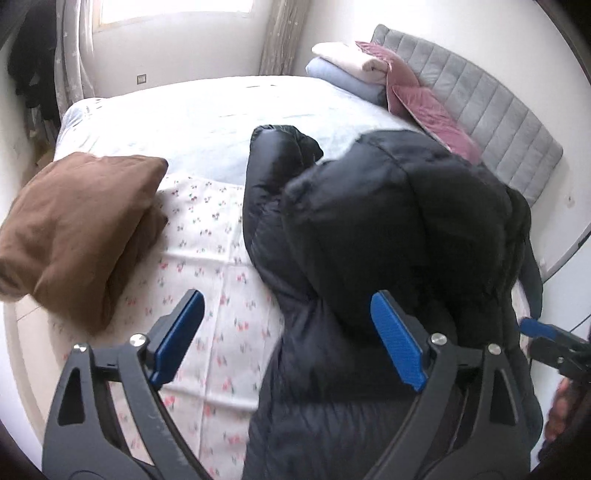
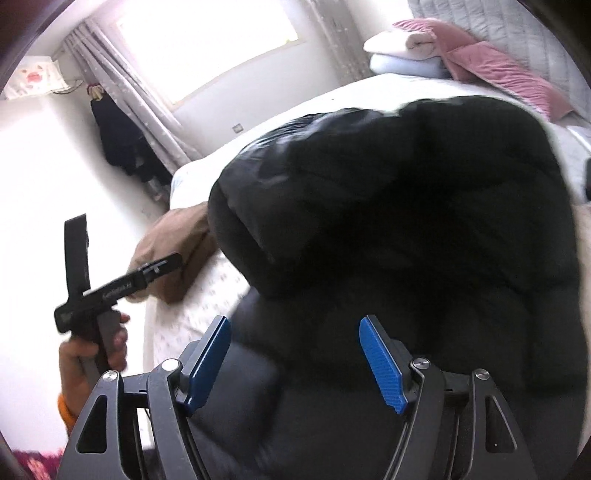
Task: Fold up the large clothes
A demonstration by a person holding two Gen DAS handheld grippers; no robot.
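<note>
Black puffer jacket [image 1: 388, 221] bunched on bed [image 1: 207, 110], brown folded garment [image 1: 77, 229] at bed's edge, left gripper [image 1: 288, 336] and right gripper [image 2: 295, 358] jaws spread, empty.

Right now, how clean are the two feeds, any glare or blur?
Left wrist view: window blown out, far bedsheet washed pale, black puffer jacket fairly sharp. Right wrist view: window glare, the jacket a near-featureless dark mass with smeared edges.
</note>
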